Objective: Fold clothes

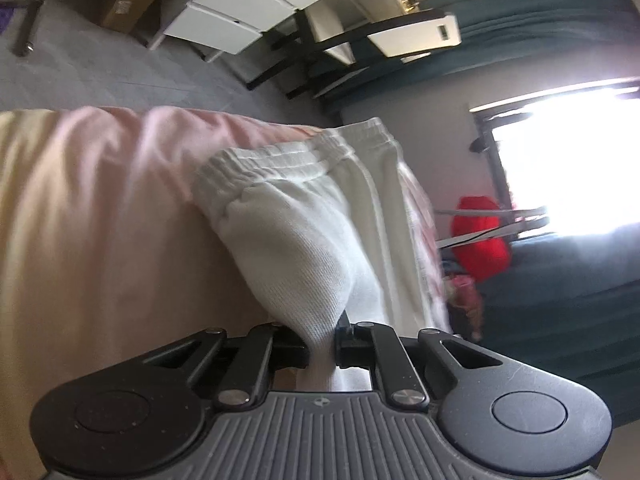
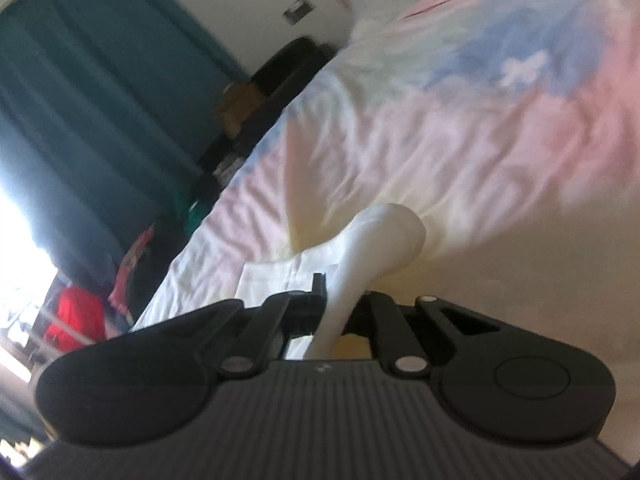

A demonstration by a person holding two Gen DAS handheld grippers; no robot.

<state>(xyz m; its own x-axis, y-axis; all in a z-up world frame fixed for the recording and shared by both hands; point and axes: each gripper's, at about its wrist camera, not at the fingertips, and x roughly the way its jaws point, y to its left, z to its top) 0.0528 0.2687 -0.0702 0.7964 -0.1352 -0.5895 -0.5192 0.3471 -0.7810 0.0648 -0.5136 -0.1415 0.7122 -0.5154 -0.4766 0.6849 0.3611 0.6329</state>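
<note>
Two grippers, each pinching the same white garment over a bed.

Left gripper (image 1: 322,346): jaws are pressing together on a bunched fold of the trousers (image 1: 312,232), cloth squeezing out between the fingers toward 12 o'clock. The elastic waistband (image 1: 296,156) is sitting at about 12 o'clock from the grip, ribbed and gathered; a side seam is running down at 1 o'clock. Judged purpose: holding near the waist end so that end is carried rather than dragged.

Right gripper (image 2: 334,312): jaws are closing on a narrow roll of white cloth (image 2: 376,240), which is rising toward 1 o'clock and ending in a rounded fold. A flat white panel is lying at 11 o'clock, just beside the fingers, on the sheet (image 2: 460,140). Judged purpose: holding the garment's other end, so both ends are moving together for a fold; which end this is cannot be told.

Location of trousers: partly lifting off the pastel bed, partly resting on it. Both views are blurring, suggesting motion.

Fold state: not settled; the cloth is bunching, not lying in a neat stack.
</note>
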